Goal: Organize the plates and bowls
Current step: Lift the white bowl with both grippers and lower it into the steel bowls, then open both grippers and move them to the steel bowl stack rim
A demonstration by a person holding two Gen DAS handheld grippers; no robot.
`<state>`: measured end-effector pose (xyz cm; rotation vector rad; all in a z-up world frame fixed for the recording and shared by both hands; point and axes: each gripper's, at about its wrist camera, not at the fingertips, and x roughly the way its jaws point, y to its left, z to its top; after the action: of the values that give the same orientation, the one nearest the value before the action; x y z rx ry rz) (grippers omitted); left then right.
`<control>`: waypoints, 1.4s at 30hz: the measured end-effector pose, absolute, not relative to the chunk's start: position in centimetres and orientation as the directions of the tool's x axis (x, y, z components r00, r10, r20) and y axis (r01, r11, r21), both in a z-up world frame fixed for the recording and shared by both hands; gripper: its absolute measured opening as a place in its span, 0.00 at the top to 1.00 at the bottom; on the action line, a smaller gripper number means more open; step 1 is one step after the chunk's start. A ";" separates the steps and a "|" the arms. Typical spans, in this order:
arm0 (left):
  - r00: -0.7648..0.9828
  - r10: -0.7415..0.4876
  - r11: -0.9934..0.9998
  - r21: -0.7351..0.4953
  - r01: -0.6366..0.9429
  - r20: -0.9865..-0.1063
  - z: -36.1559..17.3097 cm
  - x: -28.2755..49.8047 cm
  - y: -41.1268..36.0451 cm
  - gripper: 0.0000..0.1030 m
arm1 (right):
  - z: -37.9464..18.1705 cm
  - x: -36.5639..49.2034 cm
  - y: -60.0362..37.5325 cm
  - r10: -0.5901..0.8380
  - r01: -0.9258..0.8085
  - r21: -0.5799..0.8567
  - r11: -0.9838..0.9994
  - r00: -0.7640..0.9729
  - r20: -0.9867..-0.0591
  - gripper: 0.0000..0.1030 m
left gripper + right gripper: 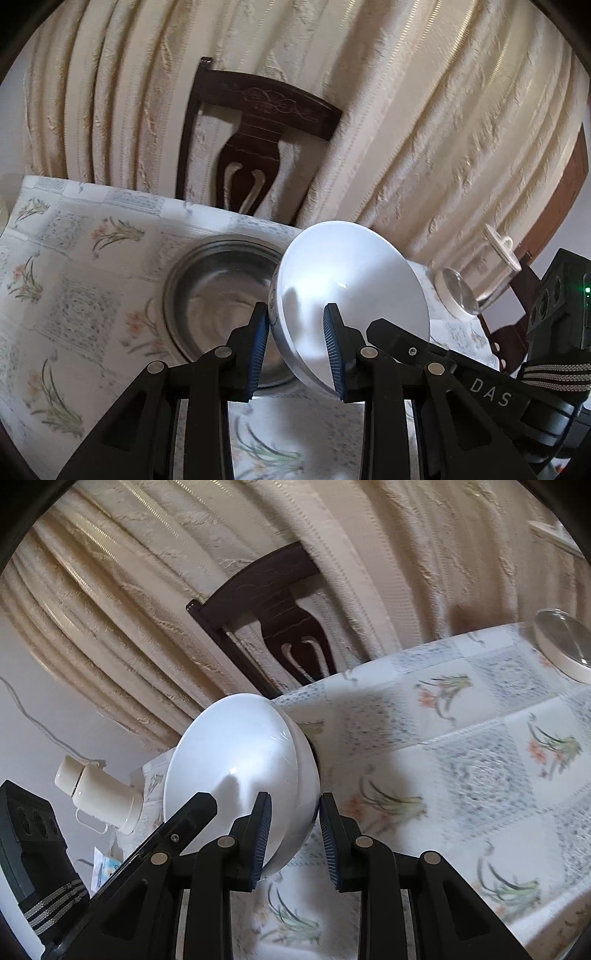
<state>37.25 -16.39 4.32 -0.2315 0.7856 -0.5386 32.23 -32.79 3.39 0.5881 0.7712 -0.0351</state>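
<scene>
Both grippers hold one white bowl by its rim, tilted above the floral tablecloth. In the left wrist view my left gripper (295,350) is shut on the white bowl (354,291), one finger inside and one outside; the right gripper's finger (406,347) reaches in from the right. In the right wrist view my right gripper (293,834) is shut on the same bowl (236,768), and the left gripper's finger (177,834) comes in from the left. A large steel bowl (218,291) rests on the table just left of and below the white bowl.
A dark wooden chair (255,122) stands behind the table against cream curtains. A glass-lidded white dish (458,295) and a clear jug (498,266) stand at the right. A cream thermos (99,794) stands at the table's left end.
</scene>
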 end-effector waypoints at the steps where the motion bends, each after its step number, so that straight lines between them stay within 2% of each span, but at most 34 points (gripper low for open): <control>1: 0.582 -0.535 0.845 -0.391 0.365 -0.612 4.1 37.6 -16.1 0.71 | 3.3 32.6 -32.6 0.183 0.237 0.489 0.840 0.724 -0.665 0.72; 24: 0.572 -0.482 0.875 -0.393 0.282 -0.664 -0.8 41.3 -14.0 0.71 | 0.3 37.3 -29.9 0.130 0.222 0.386 0.895 0.699 -0.703 0.72; 26: 0.576 -0.476 0.878 -0.395 0.269 -0.664 -1.0 41.3 -13.8 0.69 | 0.3 37.3 -29.9 0.115 0.225 0.379 0.898 0.711 -0.694 0.68; 28: 0.594 -0.474 0.878 -0.394 0.270 -0.650 -0.7 41.3 -13.6 0.66 | 0.5 37.1 -30.1 0.123 0.216 0.400 0.891 0.732 -0.670 0.58; 29: 0.602 -0.478 0.876 -0.400 0.270 -0.639 -0.5 41.2 -13.4 0.65 | 0.9 36.9 -30.1 0.111 0.214 0.397 0.892 0.749 -0.654 0.57; 31: 0.611 -0.486 0.870 -0.412 0.270 -0.625 -0.2 41.2 -13.1 0.63 | 1.5 36.5 -30.1 0.089 0.212 0.386 0.898 0.772 -0.629 0.48; 36: 0.627 -0.489 0.866 -0.420 0.271 -0.606 0.3 40.8 -12.7 0.60 | 2.0 35.5 -30.8 0.064 0.235 0.401 0.885 0.793 -0.606 0.47; 42: 0.681 -0.444 0.890 -0.372 0.263 -0.582 0.6 40.1 -12.3 0.55 | 0.8 34.9 -32.0 0.054 0.287 0.429 0.857 0.777 -0.627 0.44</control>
<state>40.11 -12.26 0.56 -0.2683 0.7198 -0.4019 34.88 -31.98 0.78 0.5365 0.6771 -0.1326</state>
